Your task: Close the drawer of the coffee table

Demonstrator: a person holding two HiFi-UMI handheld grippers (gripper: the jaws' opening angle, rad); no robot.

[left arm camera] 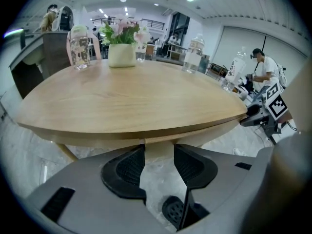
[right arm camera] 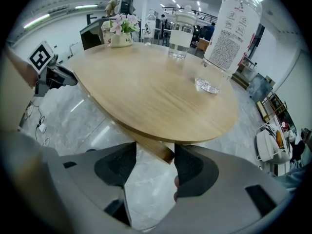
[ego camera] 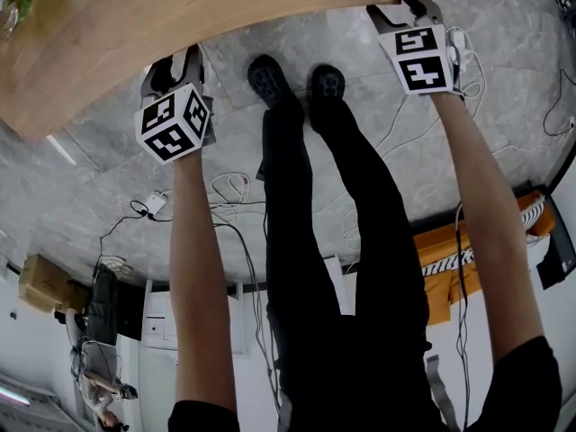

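Light wood forms the tabletop (ego camera: 135, 25), which fills the upper left of the head view. Its curved rim runs from the left edge to the upper centre. The left gripper (ego camera: 173, 64) and right gripper (ego camera: 407, 9) both reach that rim, well apart. The person's black shoes (ego camera: 270, 79) stand between them on the grey marble floor (ego camera: 108, 178). Open floor lies to the left of the left gripper, and white cables (ego camera: 236, 187) trail behind the feet. The gripper cubes carry black-and-white square patterns only.

Left gripper view: the jaws stand moderately apart and the pads (left arm camera: 127, 168) press on nothing. The pale wooden drawer (left arm camera: 159, 150) shows between the tips, directly under the tabletop rim. Whether it is fully pushed in cannot be told. The near half of the tabletop is plain wood. A glass jar (left arm camera: 79, 48), a flower pot (left arm camera: 122, 55) and two bottles (left arm camera: 194, 55) stand along the far and right rim. The right gripper appears beside the rim at the right.

Right gripper view: the jaws are wide apart and hold nothing. The drawer's end (right arm camera: 163, 152) shows between the tips, nearer the right pad (right arm camera: 192, 167). A clear bottle (right arm camera: 231, 28) stands near the right rim, and its label print is too small to read. Floor lies open on both sides of the tabletop.
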